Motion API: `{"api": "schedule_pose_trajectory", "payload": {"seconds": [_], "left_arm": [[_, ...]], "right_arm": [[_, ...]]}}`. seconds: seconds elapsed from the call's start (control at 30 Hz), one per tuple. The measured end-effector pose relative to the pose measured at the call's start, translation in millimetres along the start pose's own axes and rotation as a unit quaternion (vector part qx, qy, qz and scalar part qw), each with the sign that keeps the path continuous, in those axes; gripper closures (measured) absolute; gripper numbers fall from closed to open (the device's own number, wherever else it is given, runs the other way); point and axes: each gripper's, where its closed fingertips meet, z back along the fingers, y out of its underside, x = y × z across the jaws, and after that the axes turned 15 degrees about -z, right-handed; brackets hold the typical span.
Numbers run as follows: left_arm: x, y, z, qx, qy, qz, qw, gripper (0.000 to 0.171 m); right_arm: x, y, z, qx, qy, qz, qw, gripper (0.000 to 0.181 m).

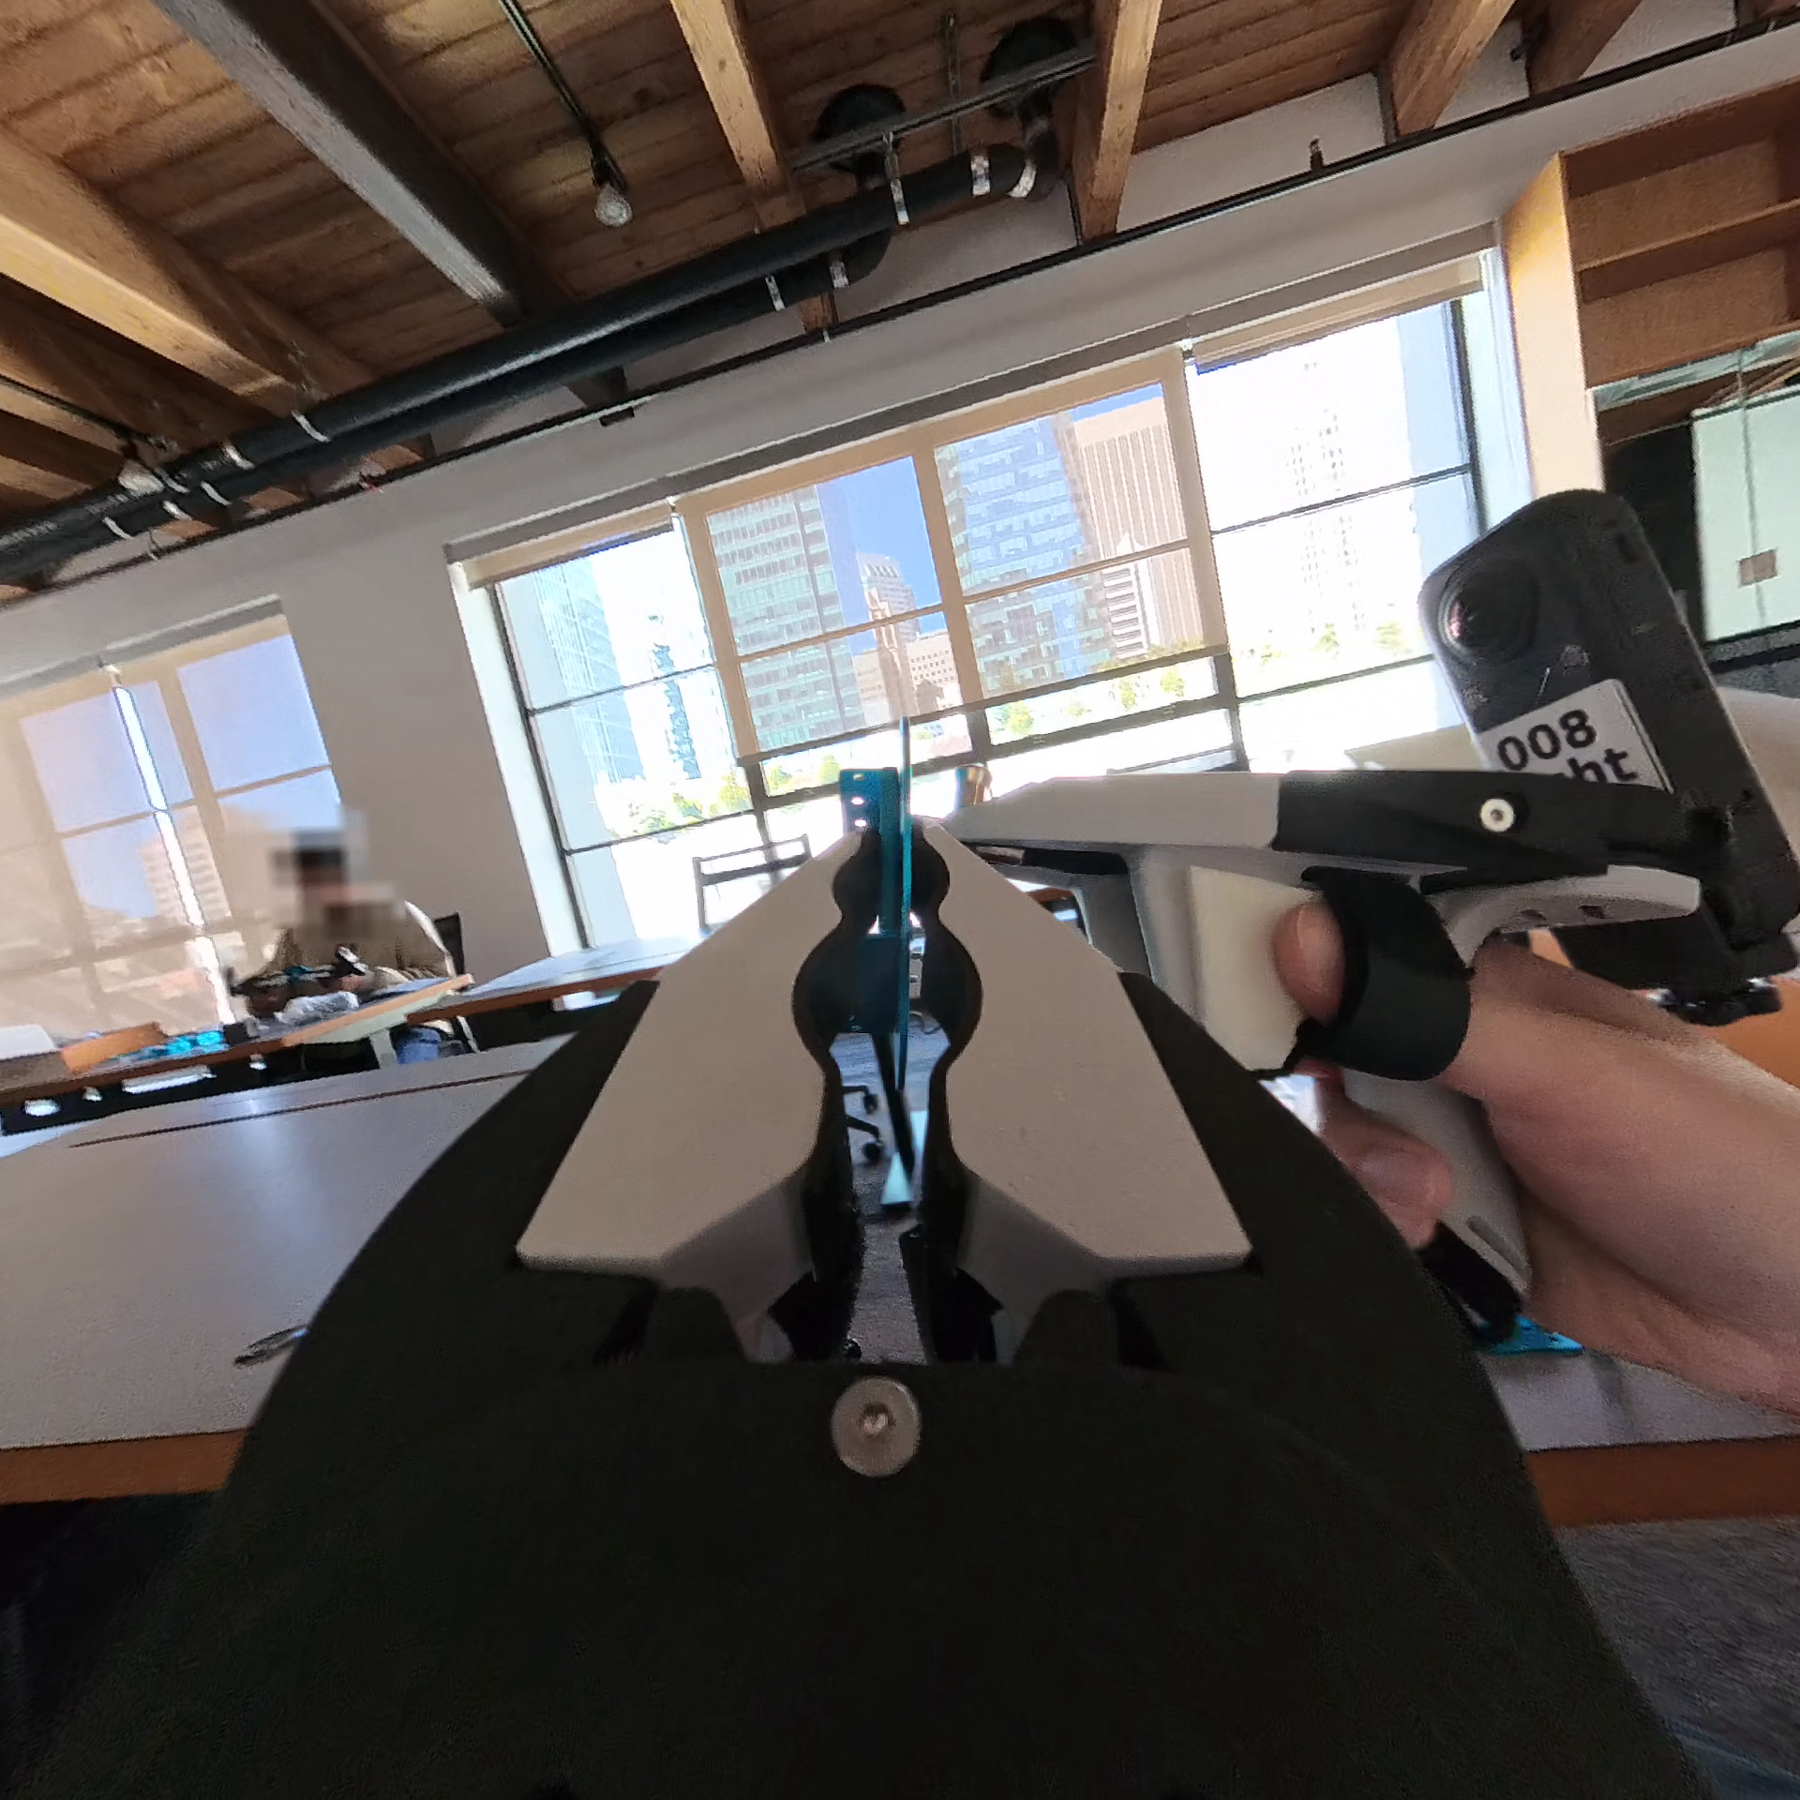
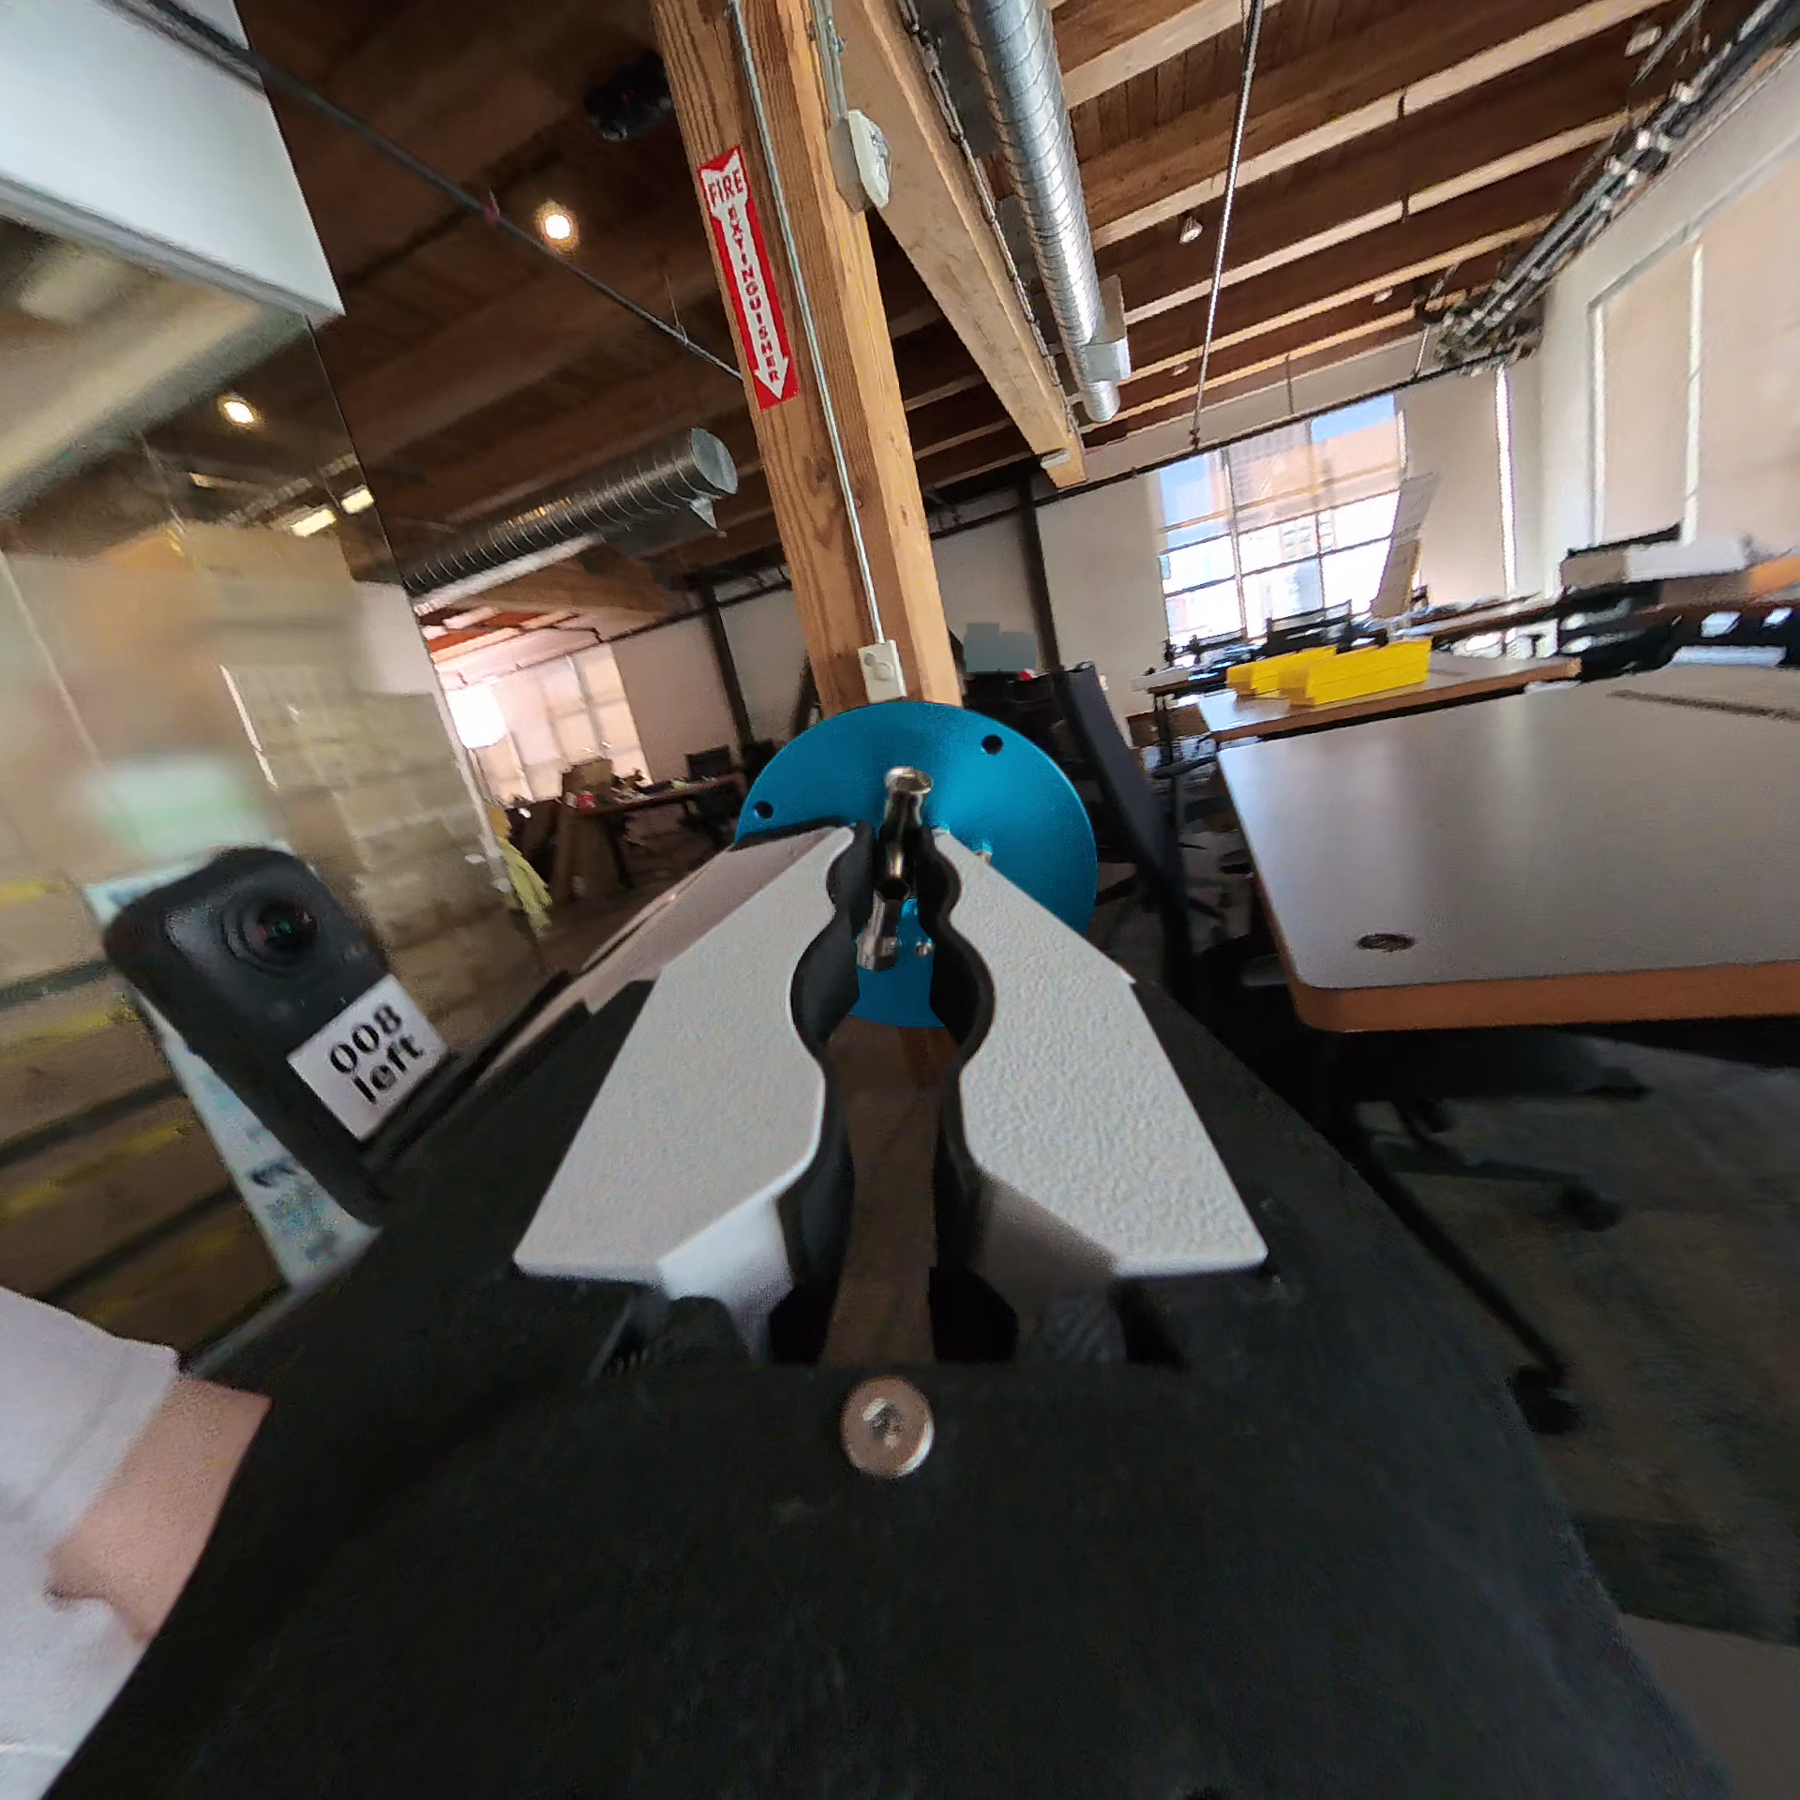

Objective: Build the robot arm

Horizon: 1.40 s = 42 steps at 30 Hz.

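My left gripper is shut on a thin blue metal disc, seen edge-on and held in the air above a table. A blue bracket part sticks up behind the tips. My right gripper comes in from the right, in a hand, with its tip against the disc. In the right wrist view my right gripper is shut on a small silver metal piece, like a bolt or pin, pressed at the middle of the round blue disc, which has small holes. The left gripper's camera shows at the left.
A grey table with an orange edge lies below both grippers; another blue part lies on it under the hand. A person sits at a far desk. A second table, yellow bins, office chairs and a wooden post stand ahead. The grippers are tip to tip, or close to it.
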Motion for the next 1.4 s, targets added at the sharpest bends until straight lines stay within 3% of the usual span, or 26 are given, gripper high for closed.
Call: {"api": "schedule_pose_trajectory", "payload": {"seconds": [0.1, 0.23, 0.33, 0.47, 0.63, 0.8, 0.97, 1.07, 1.13, 1.23, 1.33, 1.4], "left_arm": [[-1, -2, 2, 0.003, 0.022, 0.022, 0.999, 0.169], [1, -6, 3, -0.007, 0.027, -0.017, 0.999, 0.169], [2, -7, 5, -0.019, 0.008, -0.063, 0.998, 0.169], [-2, -8, 8, -0.040, 0.019, -0.082, 0.996, 0.169], [-5, -10, 9, -0.046, 0.056, -0.076, 0.994, 0.168], [-7, -7, 9, -0.033, 0.066, -0.091, 0.993, 0.169], [3, 2, 5, 0.004, 0.024, -0.045, 0.999, 0.170], [0, 0, 5, 0.002, 0.041, -0.032, 0.999, 0.169], [2, -3, 8, 0.001, 0.030, -0.062, 0.998, 0.170], [-2, -5, 9, 0.007, 0.026, -0.092, 0.995, 0.170], [-5, -7, 10, 0.008, 0.023, -0.099, 0.995, 0.169], [-6, -8, 10, 0.008, 0.021, -0.105, 0.994, 0.169]], "right_arm": [[3, 1, 1, 0.040, 0.018, 0.073, 0.996, 0.173], [6, -1, -2, 0.077, 0.052, 0.103, 0.990, 0.173], [7, 2, -4, 0.084, 0.025, -0.029, 0.996, 0.174], [11, 4, -1, 0.076, -0.044, -0.193, 0.977, 0.175], [14, 3, 2, 0.087, -0.041, -0.159, 0.983, 0.175], [12, 7, 4, 0.120, -0.070, -0.251, 0.958, 0.175], [-2, -1, 11, 0.068, -0.020, -0.167, 0.983, 0.175], [-6, -2, 14, 0.089, 0.063, 0.048, 0.993, 0.174], [-3, -15, 18, 0.090, 0.135, 0.288, 0.944, 0.174], [18, -19, 16, 0.102, 0.167, 0.538, 0.820, 0.174], [14, -7, 12, 0.152, 0.196, 0.670, 0.699, 0.175], [16, -1, 10, 0.158, 0.191, 0.711, 0.659, 0.174]]}}
